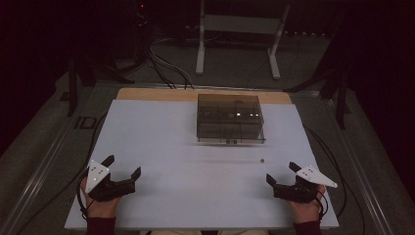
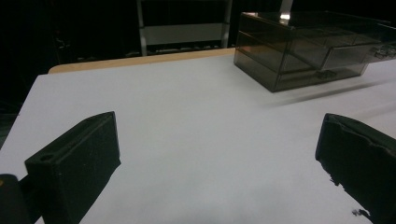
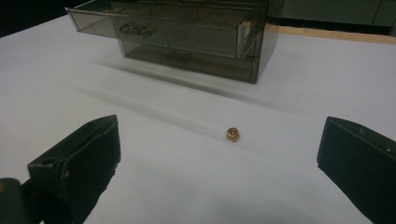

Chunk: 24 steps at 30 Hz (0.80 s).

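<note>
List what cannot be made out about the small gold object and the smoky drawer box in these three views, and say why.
- Small gold object: its kind; too small in the high view, blurred in the right gripper view.
- Drawer box: contents; dark tinted walls and glare in the high view.
- Drawer box right end: cut off by the edge in the left gripper view.

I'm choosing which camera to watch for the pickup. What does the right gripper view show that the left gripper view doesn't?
The right gripper view shows a tiny round gold-coloured bead lying on the white table surface, ahead of the open right gripper. The left gripper view shows the open left gripper over bare white surface. Both show the smoky transparent plastic drawer box, top drawer slightly out.
</note>
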Motion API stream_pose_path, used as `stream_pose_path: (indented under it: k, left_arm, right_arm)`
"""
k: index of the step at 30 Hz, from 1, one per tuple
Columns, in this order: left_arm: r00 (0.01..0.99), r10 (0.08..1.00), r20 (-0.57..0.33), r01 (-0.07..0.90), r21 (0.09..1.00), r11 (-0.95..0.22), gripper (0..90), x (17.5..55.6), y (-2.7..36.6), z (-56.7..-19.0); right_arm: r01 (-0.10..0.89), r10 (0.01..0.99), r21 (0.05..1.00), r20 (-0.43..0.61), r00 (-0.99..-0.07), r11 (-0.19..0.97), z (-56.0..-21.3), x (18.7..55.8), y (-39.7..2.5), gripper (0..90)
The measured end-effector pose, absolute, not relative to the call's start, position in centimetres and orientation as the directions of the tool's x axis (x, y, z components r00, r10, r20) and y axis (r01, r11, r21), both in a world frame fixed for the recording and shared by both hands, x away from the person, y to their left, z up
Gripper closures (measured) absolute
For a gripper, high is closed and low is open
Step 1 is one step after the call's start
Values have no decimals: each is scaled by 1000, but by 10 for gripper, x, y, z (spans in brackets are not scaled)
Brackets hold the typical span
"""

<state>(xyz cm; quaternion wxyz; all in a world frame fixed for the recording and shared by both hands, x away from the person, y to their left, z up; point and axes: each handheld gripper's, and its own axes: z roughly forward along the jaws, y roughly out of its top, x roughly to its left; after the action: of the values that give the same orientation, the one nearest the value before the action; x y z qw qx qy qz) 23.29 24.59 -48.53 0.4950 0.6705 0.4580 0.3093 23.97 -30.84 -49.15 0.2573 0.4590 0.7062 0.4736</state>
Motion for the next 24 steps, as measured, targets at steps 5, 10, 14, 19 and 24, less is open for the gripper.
stream_pose_path:
  k: [5,10,14,19,24]
  left_arm:
    - [384,922,-44,304,949,-81,7,233,246,-485]
    - [383,923,-39,307,948,-88,7,232,246,-485]
    - [380,924,-39,303,949,-84,7,231,247,-484]
    - [379,925,-38,301,950,-85,7,230,247,-484]
    - [379,925,-32,298,950,-89,7,229,246,-484]
  right_arm:
    - [407,894,904,66,-444,135,-491,239,-308,0]
    - [407,896,903,63,-440,136,-491,239,-308,0]
    - [408,897,903,65,-437,133,-490,239,-307,0]
    - [405,897,904,61,-437,136,-489,239,-307,0]
    - [409,900,903,66,-430,129,-487,238,-309,0]
